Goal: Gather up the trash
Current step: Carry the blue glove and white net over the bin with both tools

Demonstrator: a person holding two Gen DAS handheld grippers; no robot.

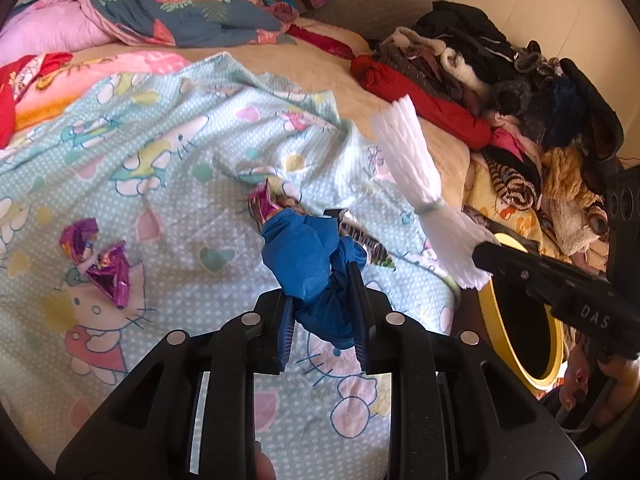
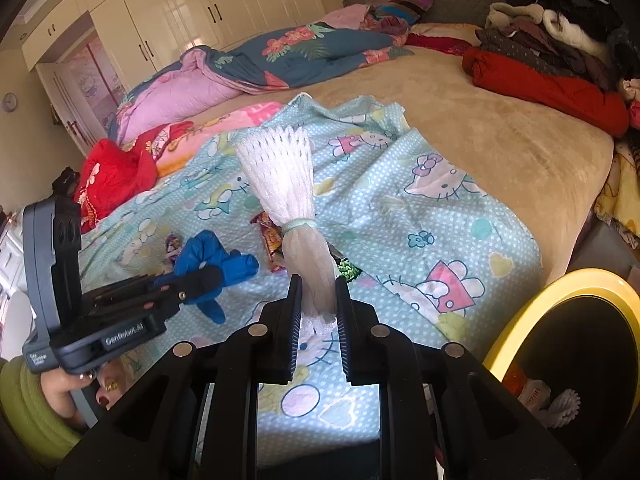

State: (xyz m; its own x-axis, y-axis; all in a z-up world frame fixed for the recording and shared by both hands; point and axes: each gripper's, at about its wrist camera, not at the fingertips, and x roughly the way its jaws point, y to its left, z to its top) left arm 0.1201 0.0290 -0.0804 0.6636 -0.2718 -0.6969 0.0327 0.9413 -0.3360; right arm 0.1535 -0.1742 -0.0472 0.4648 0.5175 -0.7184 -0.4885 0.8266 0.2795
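Observation:
My left gripper (image 1: 320, 312) is shut on a crumpled blue glove (image 1: 308, 260), held above the Hello Kitty sheet (image 1: 168, 184); the glove also shows in the right wrist view (image 2: 212, 260). My right gripper (image 2: 318, 312) is shut on a white foam fruit net (image 2: 288, 184) tied with a green band; it also shows in the left wrist view (image 1: 416, 176). Purple foil wrappers (image 1: 104, 264) lie on the sheet at left. An orange snack wrapper (image 2: 270, 244) and a green-black wrapper (image 2: 347, 269) lie behind the net. A yellow-rimmed black bin (image 2: 520, 340) stands beside the bed at lower right.
A clothes pile (image 1: 500, 92) covers the bed's right side, with a red garment (image 2: 548, 84). A floral quilt (image 2: 288, 56) and red clothing (image 2: 116, 176) lie at the far and left side. White wardrobes (image 2: 180, 12) line the wall. The bin holds some trash (image 2: 560, 404).

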